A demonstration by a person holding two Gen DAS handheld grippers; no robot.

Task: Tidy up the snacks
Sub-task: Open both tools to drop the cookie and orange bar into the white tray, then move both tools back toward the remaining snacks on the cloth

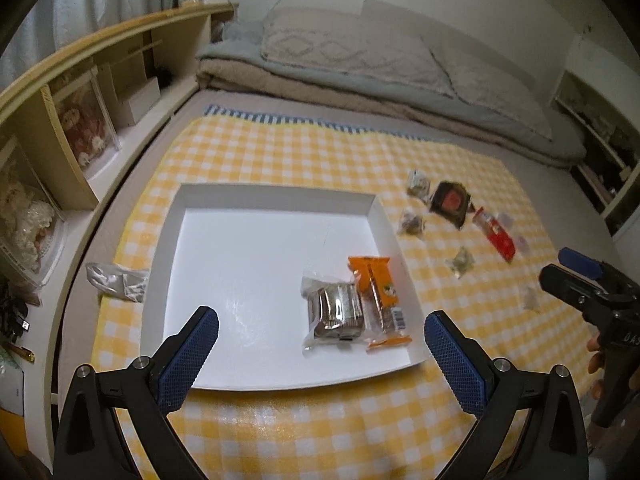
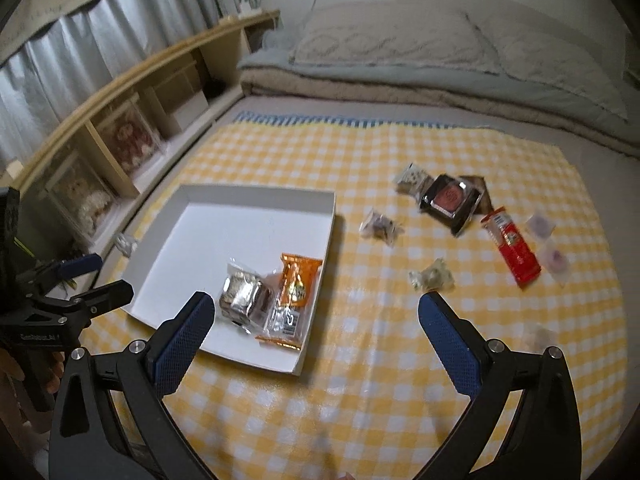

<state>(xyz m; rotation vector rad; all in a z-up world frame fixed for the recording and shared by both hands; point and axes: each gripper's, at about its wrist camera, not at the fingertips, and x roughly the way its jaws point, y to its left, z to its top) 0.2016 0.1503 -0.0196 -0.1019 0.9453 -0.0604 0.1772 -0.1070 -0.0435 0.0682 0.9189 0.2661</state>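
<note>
Shelf (image 1: 76, 120) running along the far left, then the yellow checked cloth (image 1: 280, 152) covering the bed. Your left gripper (image 1: 321, 334) is hovering over the near edge of the white tray (image 1: 272, 196), jaws standing wide, gripping nothing. Inside the tray, near its right wall, a clear-wrapped brown snack (image 1: 334, 308) is lying just beside an orange packet (image 1: 376, 284). Your right gripper (image 2: 316, 320) is hanging spread wide and empty too. Right of the tray, loose snacks are sitting on the cloth: a black packet (image 2: 450, 198), a red stick pack (image 2: 512, 248), small wrapped pieces (image 2: 432, 276).
</note>
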